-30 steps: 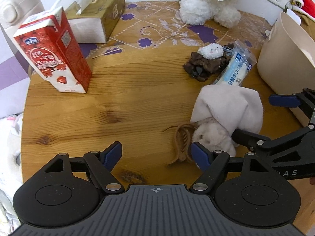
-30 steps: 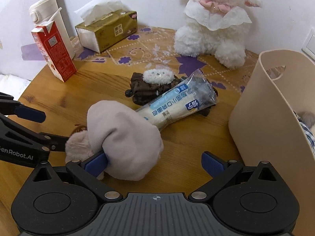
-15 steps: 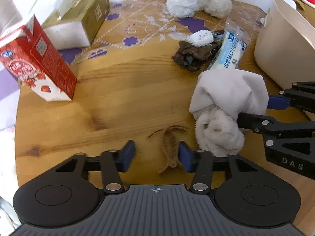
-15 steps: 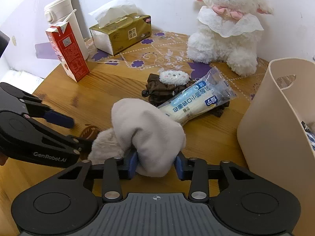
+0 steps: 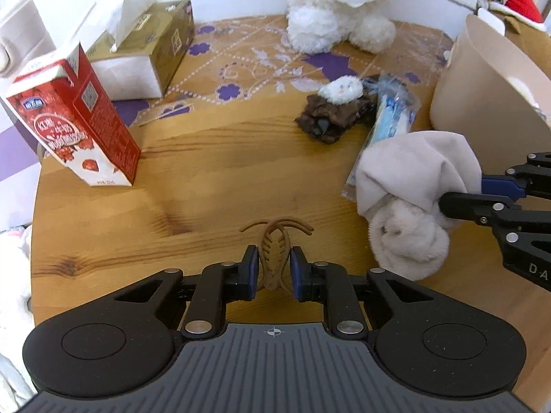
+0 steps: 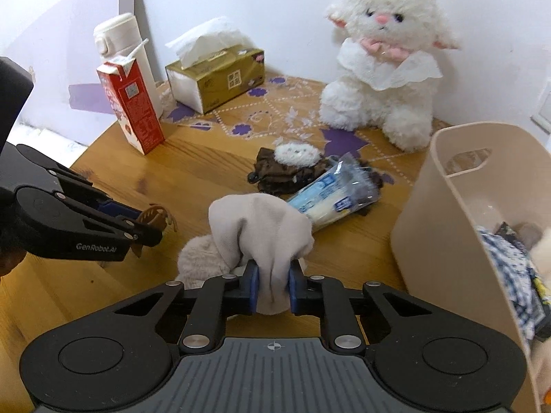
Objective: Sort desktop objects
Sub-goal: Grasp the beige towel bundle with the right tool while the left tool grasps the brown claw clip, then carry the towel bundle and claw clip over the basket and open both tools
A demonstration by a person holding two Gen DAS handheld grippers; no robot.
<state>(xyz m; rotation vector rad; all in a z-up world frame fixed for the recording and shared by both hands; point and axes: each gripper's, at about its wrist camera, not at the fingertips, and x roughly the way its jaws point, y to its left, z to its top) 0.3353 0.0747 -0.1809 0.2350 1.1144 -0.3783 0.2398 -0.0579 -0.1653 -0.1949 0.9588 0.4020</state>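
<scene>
My left gripper (image 5: 273, 273) is shut on a brown hair claw clip (image 5: 273, 258) just above the wooden table; the clip also shows in the right wrist view (image 6: 153, 216). My right gripper (image 6: 272, 290) is shut on a beige fluffy hat (image 6: 258, 237), lifted off the table; the hat also shows in the left wrist view (image 5: 413, 186). A dark brown scrunchie with a white fuzzy face (image 6: 289, 168) and a blue-and-white plastic packet (image 6: 334, 199) lie behind the hat. A beige bin (image 6: 458, 227) stands at the right with several items inside.
A red milk carton (image 5: 75, 120), a gold tissue box (image 5: 151, 51) and a white bottle (image 6: 124, 55) stand at the back left. A white plush lamb (image 6: 382, 69) sits against the back wall. The round table's edge (image 5: 34, 206) curves along the left.
My left gripper closed on the hair clip and raised it. My right gripper closed on the beige hat and lifted it toward the bin side.
</scene>
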